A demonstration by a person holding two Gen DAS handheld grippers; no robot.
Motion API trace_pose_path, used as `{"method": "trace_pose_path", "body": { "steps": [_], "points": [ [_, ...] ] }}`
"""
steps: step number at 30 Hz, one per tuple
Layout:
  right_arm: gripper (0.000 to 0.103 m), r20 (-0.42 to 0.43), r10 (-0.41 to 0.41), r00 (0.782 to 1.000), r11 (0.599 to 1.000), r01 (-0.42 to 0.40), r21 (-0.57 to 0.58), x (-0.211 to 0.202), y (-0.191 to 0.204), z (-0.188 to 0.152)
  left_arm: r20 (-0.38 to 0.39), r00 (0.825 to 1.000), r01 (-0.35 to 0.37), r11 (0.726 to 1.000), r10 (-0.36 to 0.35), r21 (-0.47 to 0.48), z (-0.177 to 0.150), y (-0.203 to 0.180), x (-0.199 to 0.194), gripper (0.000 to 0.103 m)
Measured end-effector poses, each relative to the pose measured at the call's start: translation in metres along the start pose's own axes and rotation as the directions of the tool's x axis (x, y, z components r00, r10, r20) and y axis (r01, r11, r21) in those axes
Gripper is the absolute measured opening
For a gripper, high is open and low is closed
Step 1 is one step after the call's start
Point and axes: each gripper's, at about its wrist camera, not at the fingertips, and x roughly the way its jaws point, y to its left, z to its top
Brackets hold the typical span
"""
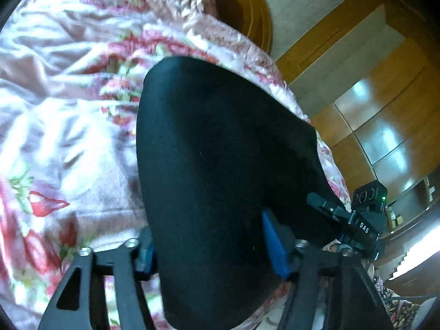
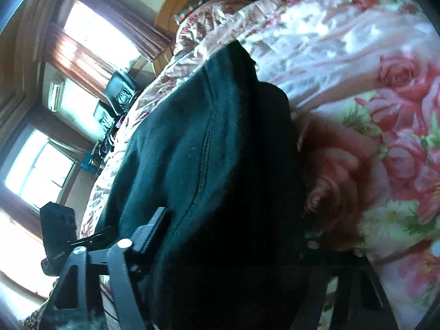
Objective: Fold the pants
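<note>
Black linkage and blue pads (image 1: 275,247) of the left gripper (image 1: 210,247) at the bottom of the left wrist view, set some way apart with a thick wad of black pants (image 1: 220,137) filling the whole gap. Fabric pressed against both pads and bulging out past them, so clamped on the pants. Beyond the fingers, pants spread as a broad, smooth, dark shape with a rounded far edge, lying on a pink floral bedspread (image 1: 68,110) near its right edge. Just past the right edge of the pants, the other tool's black body with a green light.

Same picture from the right wrist: right gripper (image 2: 236,236) with pants (image 2: 206,137) between its fingers and running away up the frame, a stitched seam down the middle of the cloth. Near finger (image 2: 156,228) flat against the fabric; far finger lost in shadow, so cannot tell whether clamped or merely around the cloth. Rose-patterned bedspread (image 2: 357,68) to the right of the pants and rumpled beyond them.

Around the bed: curved wooden headboard (image 1: 258,19) at the far end, wooden wardrobe (image 1: 371,110) with glossy panels on one side, bright windows (image 2: 41,170) and brown curtains (image 2: 82,55) on the other.
</note>
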Motion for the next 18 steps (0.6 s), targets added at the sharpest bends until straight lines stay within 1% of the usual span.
{"method": "trace_pose_path", "body": {
  "steps": [4, 7, 10, 13, 15, 18],
  "points": [
    [0.061, 0.032, -0.04, 0.999, 0.995, 0.043, -0.086, -0.005, 0.02, 0.0, 0.056, 0.998, -0.028, 0.999, 0.026, 0.025, -0.007, -0.015, -0.013, 0.051],
    [0.059, 0.075, -0.04, 0.996, 0.989, 0.05, -0.138, -0.013, 0.036, 0.003, 0.109, 0.993, -0.04, 0.998, 0.035, 0.05, -0.008, -0.025, -0.026, 0.046],
    [0.057, 0.096, -0.013, 0.995, 0.988, 0.028, -0.153, -0.016, 0.046, 0.009, 0.16, 0.986, -0.057, 0.997, 0.047, 0.061, 0.001, -0.033, -0.039, 0.045],
    [0.056, 0.097, 0.018, 0.995, 0.989, -0.004, -0.15, -0.013, 0.053, 0.016, 0.213, 0.975, -0.071, 0.996, 0.057, 0.061, 0.01, -0.037, -0.048, 0.044],
    [0.056, 0.097, 0.028, 0.995, 0.985, -0.01, -0.172, -0.008, 0.059, 0.022, 0.247, 0.966, -0.092, 0.993, 0.073, 0.068, 0.018, -0.038, -0.054, 0.044],
    [0.056, 0.11, 0.037, 0.993, 0.976, -0.012, -0.215, 0.001, 0.073, 0.038, 0.275, 0.956, -0.123, 0.989, 0.098, 0.075, 0.034, -0.037, -0.054, 0.044]
  ]
}}
